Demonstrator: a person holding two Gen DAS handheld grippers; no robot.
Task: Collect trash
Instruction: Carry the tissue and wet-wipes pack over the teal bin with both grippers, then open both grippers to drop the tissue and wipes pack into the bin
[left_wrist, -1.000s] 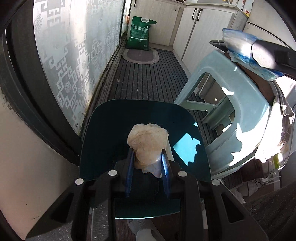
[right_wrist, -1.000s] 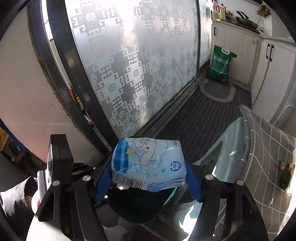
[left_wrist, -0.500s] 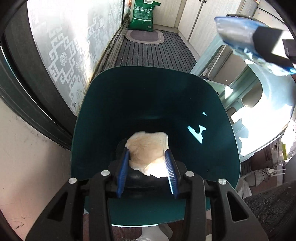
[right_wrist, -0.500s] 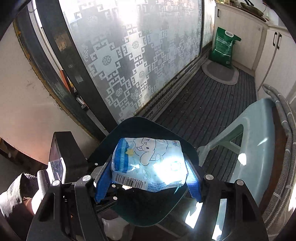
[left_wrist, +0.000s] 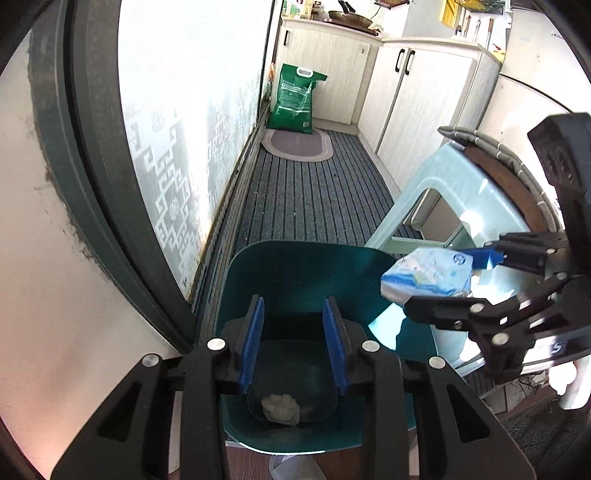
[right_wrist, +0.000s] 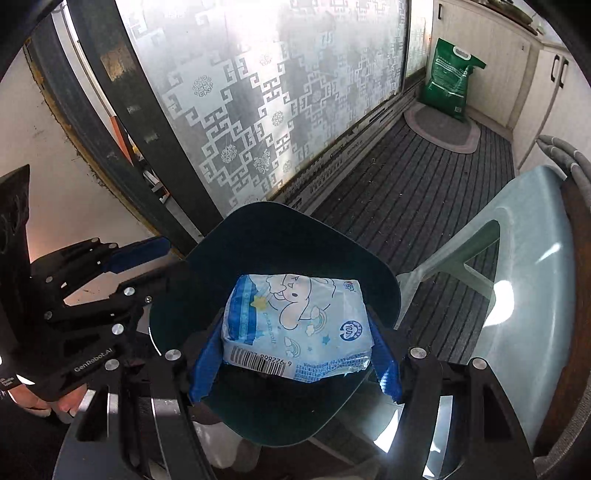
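Note:
A dark green trash bin stands on the floor below both grippers; it also shows in the right wrist view. A crumpled beige tissue lies at the bin's bottom. My left gripper is open and empty above the bin's mouth; it appears at the left of the right wrist view. My right gripper is shut on a blue and white tissue pack and holds it over the bin. The pack also shows at the bin's right rim in the left wrist view.
A pale green plastic stool stands right of the bin. A frosted patterned glass door runs along the left. A green bag and an oval mat lie at the far end by white cabinets.
My left gripper has opened and the crumpled tissue has dropped to the bin's bottom. My right gripper has brought the tissue pack down closer over the bin.

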